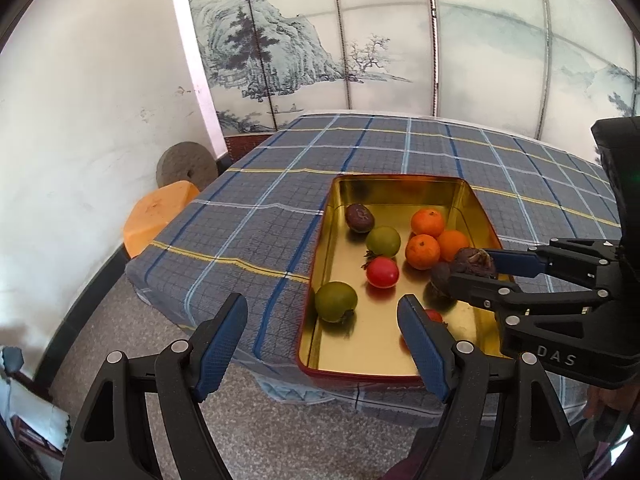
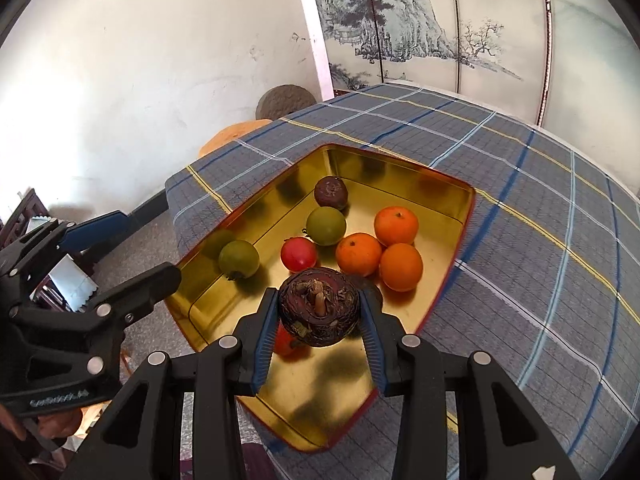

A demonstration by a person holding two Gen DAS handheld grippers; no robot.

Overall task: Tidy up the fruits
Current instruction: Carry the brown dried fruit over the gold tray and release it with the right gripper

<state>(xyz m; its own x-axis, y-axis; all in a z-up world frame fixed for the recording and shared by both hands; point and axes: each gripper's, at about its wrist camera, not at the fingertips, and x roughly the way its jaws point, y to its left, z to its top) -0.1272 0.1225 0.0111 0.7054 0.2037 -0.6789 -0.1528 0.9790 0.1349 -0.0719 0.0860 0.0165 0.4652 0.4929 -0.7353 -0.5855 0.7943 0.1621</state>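
A gold tin tray [image 1: 360,344] [image 2: 320,396] with a red rim lies on the plaid-clothed table. In it are three oranges [image 1: 422,251] [image 2: 358,254], two green fruits [image 1: 335,301] [image 2: 239,259], a red tomato [image 1: 383,273] [image 2: 299,255] and a dark purple fruit [image 1: 360,218] [image 2: 330,192]. My right gripper [image 2: 318,300] [image 1: 472,268] is shut on a dark brown wrinkled fruit [image 2: 318,312] [image 1: 474,260], held above the tray's near part. Under it, partly hidden, are another red fruit [image 2: 284,342] and another dark one [image 1: 439,280]. My left gripper [image 1: 322,304] [image 2: 150,244] hangs open and empty at the tray's near-left corner.
The plaid cloth [image 1: 260,216] covers the table, whose near edge drops to a speckled floor [image 1: 120,320]. An orange stool [image 1: 160,216] and a round millstone [image 1: 186,164] stand left of the table by the white wall. A painted screen [image 1: 320,40] stands behind.
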